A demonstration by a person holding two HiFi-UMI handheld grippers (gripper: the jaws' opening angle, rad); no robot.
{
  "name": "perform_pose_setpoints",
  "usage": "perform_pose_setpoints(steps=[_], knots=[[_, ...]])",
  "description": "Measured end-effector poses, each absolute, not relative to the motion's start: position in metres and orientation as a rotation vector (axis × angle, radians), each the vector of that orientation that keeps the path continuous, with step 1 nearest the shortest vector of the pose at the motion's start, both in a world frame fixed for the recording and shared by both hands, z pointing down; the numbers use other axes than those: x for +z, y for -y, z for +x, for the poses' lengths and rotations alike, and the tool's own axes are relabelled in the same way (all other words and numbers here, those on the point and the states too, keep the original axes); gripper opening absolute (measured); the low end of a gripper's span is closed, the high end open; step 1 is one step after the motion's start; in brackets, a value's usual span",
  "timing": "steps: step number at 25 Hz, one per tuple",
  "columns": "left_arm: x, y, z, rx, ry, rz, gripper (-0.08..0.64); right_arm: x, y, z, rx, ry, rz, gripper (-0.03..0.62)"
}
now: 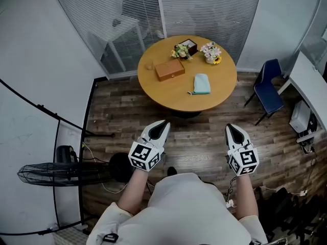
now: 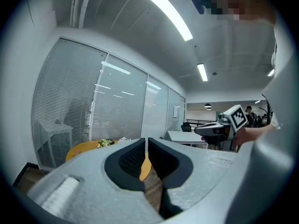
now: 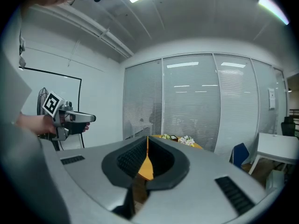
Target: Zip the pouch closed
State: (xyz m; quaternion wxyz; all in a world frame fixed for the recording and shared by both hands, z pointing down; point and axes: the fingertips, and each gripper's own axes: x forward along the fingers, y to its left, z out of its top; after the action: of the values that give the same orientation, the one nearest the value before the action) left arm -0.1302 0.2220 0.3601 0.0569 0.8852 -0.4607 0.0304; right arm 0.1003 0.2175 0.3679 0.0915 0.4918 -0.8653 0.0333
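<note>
Left hand-held gripper (image 1: 164, 123), teal pouch (image 1: 202, 83) on table (image 1: 173, 93)

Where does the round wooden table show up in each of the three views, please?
Head view: the round table sits upper centre.
Left gripper view: low left, partly behind the jaws.
Right gripper view: centre, just beyond the jaws and showing through the gap behind their tips.
Shared landmark: the glass wall with blinds behind the table.

Bright, even light from ceiling strips (image 2: 168, 13) at 12 o'clock, slightly glaring. Both gripper views bulge fisheye, dark at the corners. Shadows soft.
</note>
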Motion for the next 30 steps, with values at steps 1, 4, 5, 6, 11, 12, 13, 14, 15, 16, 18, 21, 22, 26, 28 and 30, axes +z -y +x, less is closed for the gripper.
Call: perform_pose_setpoints(steps=[1, 4, 5, 6, 11, 12, 13, 14, 15, 16, 18, 21, 22, 26, 28, 30], knots=[[0.361, -0.222, -0.131, 0.091, 1.397, 2.681, 0.021, 0.368, -0.218, 0.099, 0.101, 2.574, 1.458, 0.008], [0.364, -0.218, -0.135, 0.095, 1.404, 2.672, 0.025, 0.369, -0.216, 0.094, 0.109, 2.580, 1.454, 0.018], [0.365, -0.217, -0.136, 0.100, 1.405, 2.671, 0.031, 0.370, -0.215, 0.092, 0.113, 2.577, 1.456, 0.026], [0.367, -0.215, -0.137, 0.105, 1.403, 2.670, 0.043, 0.372, -0.214, 0.091, 0.120, 2.573, 1.459, 0.032], [0.370, -0.209, -0.141, 0.107, 1.378, 2.666, 0.087, 0.380, -0.208, 0.083, 0.155, 2.554, 1.467, 0.047], [0.371, -0.208, -0.143, 0.106, 1.372, 2.668, 0.087, 0.381, -0.207, 0.080, 0.156, 2.551, 1.467, 0.048], [0.372, -0.207, -0.144, 0.108, 1.365, 2.671, 0.087, 0.381, -0.207, 0.078, 0.154, 2.548, 1.468, 0.048], [0.373, -0.206, -0.146, 0.111, 1.358, 2.675, 0.087, 0.381, -0.207, 0.075, 0.152, 2.546, 1.470, 0.048], [0.375, -0.205, -0.148, 0.114, 1.352, 2.678, 0.087, 0.382, -0.206, 0.072, 0.149, 2.544, 1.473, 0.048], [0.376, -0.203, -0.149, 0.117, 1.347, 2.681, 0.089, 0.382, -0.206, 0.070, 0.146, 2.542, 1.476, 0.048], [0.378, -0.200, -0.152, 0.116, 1.341, 2.685, 0.091, 0.381, -0.205, 0.067, 0.142, 2.537, 1.484, 0.048], [0.376, -0.197, -0.156, 0.101, 1.336, 2.696, 0.092, 0.383, -0.205, 0.063, 0.144, 2.521, 1.499, 0.048], [0.375, -0.196, -0.157, 0.100, 1.332, 2.701, 0.092, 0.383, -0.204, 0.062, 0.148, 2.516, 1.507, 0.048], [0.376, -0.193, -0.162, 0.110, 1.325, 2.718, 0.092, 0.385, -0.205, 0.056, 0.160, 2.502, 1.534, 0.048], [0.377, -0.193, -0.164, 0.115, 1.326, 2.728, 0.092, 0.386, -0.207, 0.054, 0.165, 2.497, 1.547, 0.048], [0.378, -0.191, -0.165, 0.118, 1.315, 2.736, 0.092, 0.388, -0.207, 0.052, 0.171, 2.491, 1.560, 0.048]])
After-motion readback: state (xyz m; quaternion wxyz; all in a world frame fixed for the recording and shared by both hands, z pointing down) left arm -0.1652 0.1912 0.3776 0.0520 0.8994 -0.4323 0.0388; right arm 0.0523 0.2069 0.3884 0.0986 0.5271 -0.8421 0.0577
